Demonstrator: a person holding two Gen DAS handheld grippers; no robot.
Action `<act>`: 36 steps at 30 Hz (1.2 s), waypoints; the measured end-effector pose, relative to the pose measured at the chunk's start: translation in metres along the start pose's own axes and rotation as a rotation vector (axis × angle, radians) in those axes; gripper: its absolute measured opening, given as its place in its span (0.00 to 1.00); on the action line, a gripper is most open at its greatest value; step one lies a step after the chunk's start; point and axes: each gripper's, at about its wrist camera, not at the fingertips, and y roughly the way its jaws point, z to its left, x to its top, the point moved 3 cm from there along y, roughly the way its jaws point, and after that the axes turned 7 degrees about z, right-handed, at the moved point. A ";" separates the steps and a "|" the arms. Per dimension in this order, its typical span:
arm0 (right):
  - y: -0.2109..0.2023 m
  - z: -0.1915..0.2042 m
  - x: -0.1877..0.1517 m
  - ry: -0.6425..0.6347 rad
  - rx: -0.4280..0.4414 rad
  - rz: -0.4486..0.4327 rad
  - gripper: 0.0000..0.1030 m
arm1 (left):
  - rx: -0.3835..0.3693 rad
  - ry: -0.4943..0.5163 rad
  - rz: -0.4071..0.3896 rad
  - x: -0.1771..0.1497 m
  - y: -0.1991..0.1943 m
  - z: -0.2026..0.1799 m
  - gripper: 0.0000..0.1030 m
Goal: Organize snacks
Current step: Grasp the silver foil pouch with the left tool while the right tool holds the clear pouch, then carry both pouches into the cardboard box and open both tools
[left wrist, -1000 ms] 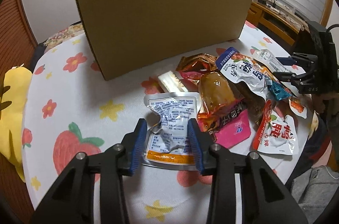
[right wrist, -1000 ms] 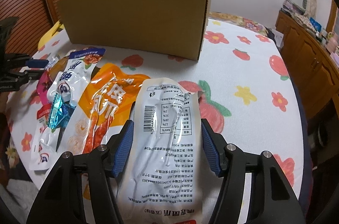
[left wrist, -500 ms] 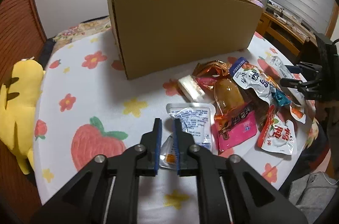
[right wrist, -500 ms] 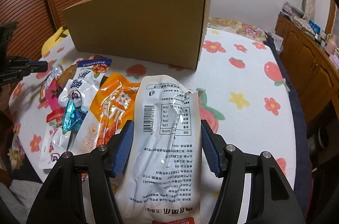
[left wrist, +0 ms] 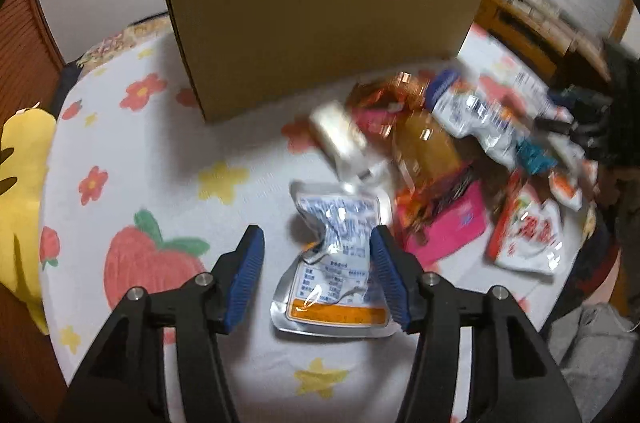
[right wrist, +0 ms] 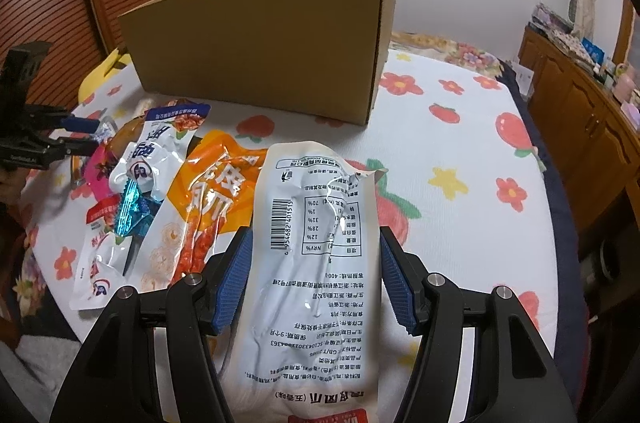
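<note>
Right gripper (right wrist: pixel 314 279) clamps the white pouch (right wrist: pixel 316 263), long axis 12-to-6; cardboard box (right wrist: pixel 260 43) at 12; left gripper (left wrist: pixel 318 277) just parted, crumpled packet (left wrist: pixel 336 263) loose between its fingers.

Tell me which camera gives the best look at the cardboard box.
The right wrist view: the cardboard box is sharp there, showing its front wall, right end and open top rim. The left wrist view is motion-blurred and shows only one broad brown wall, nothing of the opening.

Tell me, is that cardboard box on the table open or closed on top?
Open. In the right wrist view the cardboard box has no lid or flaps across the top, and its inner back wall shows above the front rim. What it holds is hidden.
</note>
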 end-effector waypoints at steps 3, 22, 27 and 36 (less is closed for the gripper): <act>0.000 -0.001 -0.001 0.003 0.000 -0.003 0.61 | 0.014 0.040 0.011 0.002 0.002 -0.011 0.56; -0.016 0.001 0.011 0.007 0.022 -0.049 0.61 | 0.022 -0.060 -0.213 -0.010 -0.044 -0.014 0.21; -0.027 0.003 0.023 -0.001 0.023 -0.081 0.61 | 0.054 -0.048 -0.221 -0.005 -0.043 -0.014 0.20; -0.041 0.002 0.032 0.005 0.034 -0.124 0.61 | 0.021 -0.106 -0.362 0.003 -0.082 -0.009 0.20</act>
